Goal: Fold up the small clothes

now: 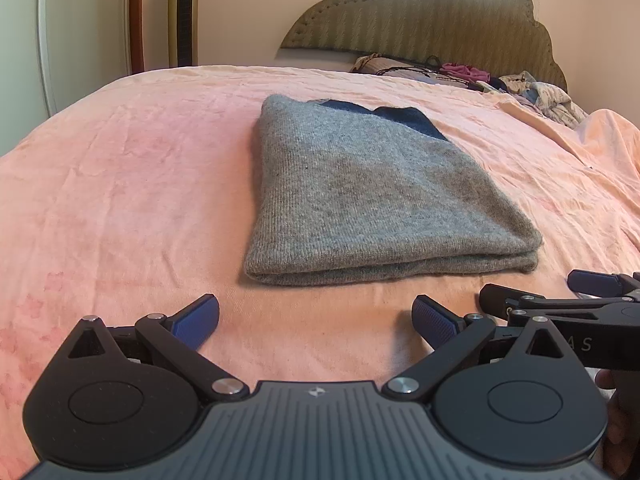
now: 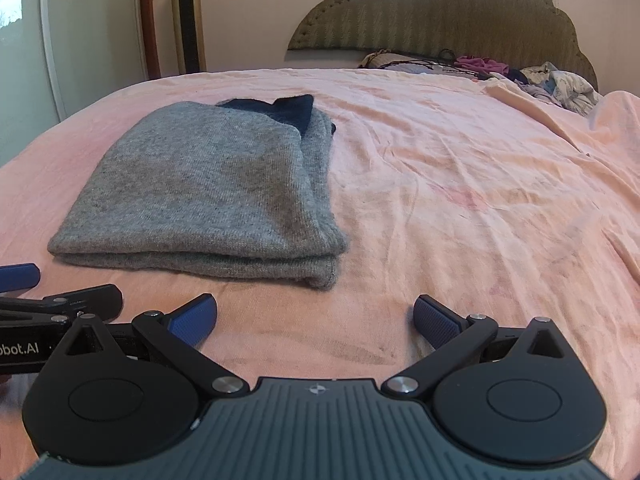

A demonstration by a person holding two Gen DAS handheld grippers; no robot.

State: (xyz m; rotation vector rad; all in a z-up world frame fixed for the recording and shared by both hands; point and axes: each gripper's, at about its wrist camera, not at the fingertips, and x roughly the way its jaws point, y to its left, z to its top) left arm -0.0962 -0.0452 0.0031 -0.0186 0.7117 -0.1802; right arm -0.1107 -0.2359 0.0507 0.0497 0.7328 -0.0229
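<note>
A grey knit sweater (image 1: 360, 192) with a dark blue collar lies folded into a flat rectangle on the pink bedsheet (image 1: 120, 200). It also shows in the right wrist view (image 2: 208, 192), to the left of centre. My left gripper (image 1: 316, 320) is open and empty, just short of the sweater's near folded edge. My right gripper (image 2: 316, 320) is open and empty, near the sweater's near right corner. Each gripper shows at the edge of the other's view, the right gripper (image 1: 560, 300) low on the right and the left gripper (image 2: 48, 292) low on the left.
A pile of loose clothes and a pillow (image 1: 480, 76) lies at the head of the bed by the padded headboard (image 1: 420, 20). A tall gold tower fan (image 1: 182, 12) stands by the wall at the back left. The sheet is rumpled at the right (image 2: 560, 160).
</note>
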